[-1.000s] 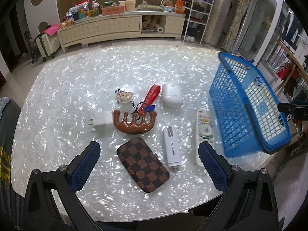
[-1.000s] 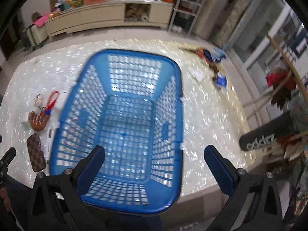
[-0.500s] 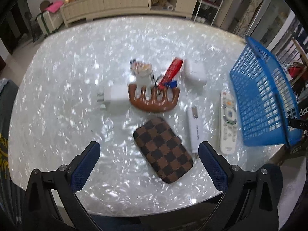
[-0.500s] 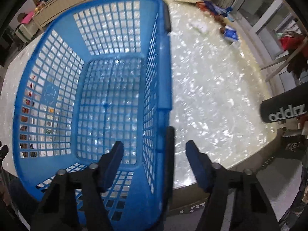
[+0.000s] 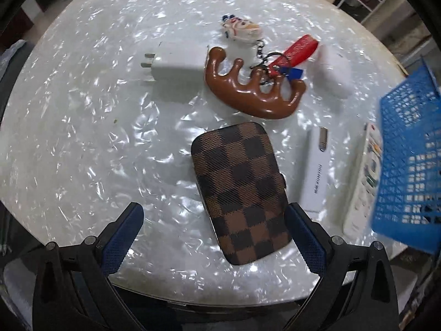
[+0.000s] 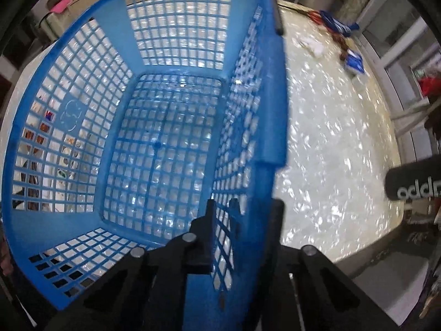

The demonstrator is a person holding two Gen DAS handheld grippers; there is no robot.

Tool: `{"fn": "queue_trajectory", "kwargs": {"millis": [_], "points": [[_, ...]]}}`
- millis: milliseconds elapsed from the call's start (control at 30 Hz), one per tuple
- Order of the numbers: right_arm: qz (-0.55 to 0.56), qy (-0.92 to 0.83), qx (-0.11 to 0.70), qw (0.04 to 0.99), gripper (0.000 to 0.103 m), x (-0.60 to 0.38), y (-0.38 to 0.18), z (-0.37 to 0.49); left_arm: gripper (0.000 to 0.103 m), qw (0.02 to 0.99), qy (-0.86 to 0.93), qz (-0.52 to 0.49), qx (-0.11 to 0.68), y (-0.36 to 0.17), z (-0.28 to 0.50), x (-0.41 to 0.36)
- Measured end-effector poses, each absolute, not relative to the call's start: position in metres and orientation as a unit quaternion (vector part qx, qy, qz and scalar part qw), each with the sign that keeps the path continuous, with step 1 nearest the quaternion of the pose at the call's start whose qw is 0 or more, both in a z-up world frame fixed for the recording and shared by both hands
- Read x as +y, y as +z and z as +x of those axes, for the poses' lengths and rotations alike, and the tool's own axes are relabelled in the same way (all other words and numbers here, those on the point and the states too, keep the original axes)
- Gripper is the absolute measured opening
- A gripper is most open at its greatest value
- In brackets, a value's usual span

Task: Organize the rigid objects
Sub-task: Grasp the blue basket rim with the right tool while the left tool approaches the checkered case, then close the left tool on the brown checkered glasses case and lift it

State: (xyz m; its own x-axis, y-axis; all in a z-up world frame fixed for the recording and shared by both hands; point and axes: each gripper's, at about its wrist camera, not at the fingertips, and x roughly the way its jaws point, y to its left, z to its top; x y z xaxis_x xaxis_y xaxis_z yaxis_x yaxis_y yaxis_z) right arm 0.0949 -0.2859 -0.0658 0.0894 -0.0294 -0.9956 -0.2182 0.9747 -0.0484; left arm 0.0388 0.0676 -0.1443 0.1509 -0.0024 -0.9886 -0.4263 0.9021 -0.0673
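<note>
Your right gripper [image 6: 242, 215] clamps the blue basket [image 6: 82, 63] wall at the table [image 5: 82, 138] edge; your left gripper [image 5: 212, 237], jaws apart, nears the checkered case [image 5: 239, 190]. Next: straddle and close.

Both wrist views look steeply down, close, apparently sharing the basket [image 6: 171, 127].

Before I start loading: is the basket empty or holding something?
Empty: the basket floor shows only bare mesh with table beneath. The right gripper clamps its wall.
</note>
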Motion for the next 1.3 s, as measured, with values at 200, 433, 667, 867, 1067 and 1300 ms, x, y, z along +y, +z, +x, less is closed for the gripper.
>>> {"fn": "queue_trajectory", "kwargs": {"millis": [200, 433, 667, 867, 1067, 1300], "points": [[-0.090, 0.098, 0.664, 0.736, 0.005, -0.281, -0.065, 0.101, 0.102, 0.734, 0.170, -0.180, 0.633, -0.149, 0.045, 0.064], [-0.074, 0.124, 0.665, 0.733, 0.005, -0.288, -0.065, 0.111, 0.102, 0.726, 0.156, -0.208, 0.636, -0.160, 0.062, 0.061], [-0.067, 0.118, 0.668, 0.731, 0.005, -0.289, -0.060, 0.115, 0.102, 0.718, 0.189, -0.191, 0.642, -0.175, 0.069, 0.048], [-0.071, 0.112, 0.672, 0.729, 0.005, -0.281, -0.059, 0.112, 0.100, 0.717, 0.194, -0.181, 0.645, -0.182, 0.069, 0.038], [-0.072, 0.109, 0.674, 0.728, 0.005, -0.278, -0.060, 0.114, 0.070, 0.738, 0.172, -0.158, 0.633, -0.158, 0.052, 0.025], [-0.071, 0.099, 0.670, 0.732, 0.005, -0.279, -0.053, 0.120, 0.069, 0.749, 0.142, -0.188, 0.619, -0.147, 0.045, 0.034]]}}
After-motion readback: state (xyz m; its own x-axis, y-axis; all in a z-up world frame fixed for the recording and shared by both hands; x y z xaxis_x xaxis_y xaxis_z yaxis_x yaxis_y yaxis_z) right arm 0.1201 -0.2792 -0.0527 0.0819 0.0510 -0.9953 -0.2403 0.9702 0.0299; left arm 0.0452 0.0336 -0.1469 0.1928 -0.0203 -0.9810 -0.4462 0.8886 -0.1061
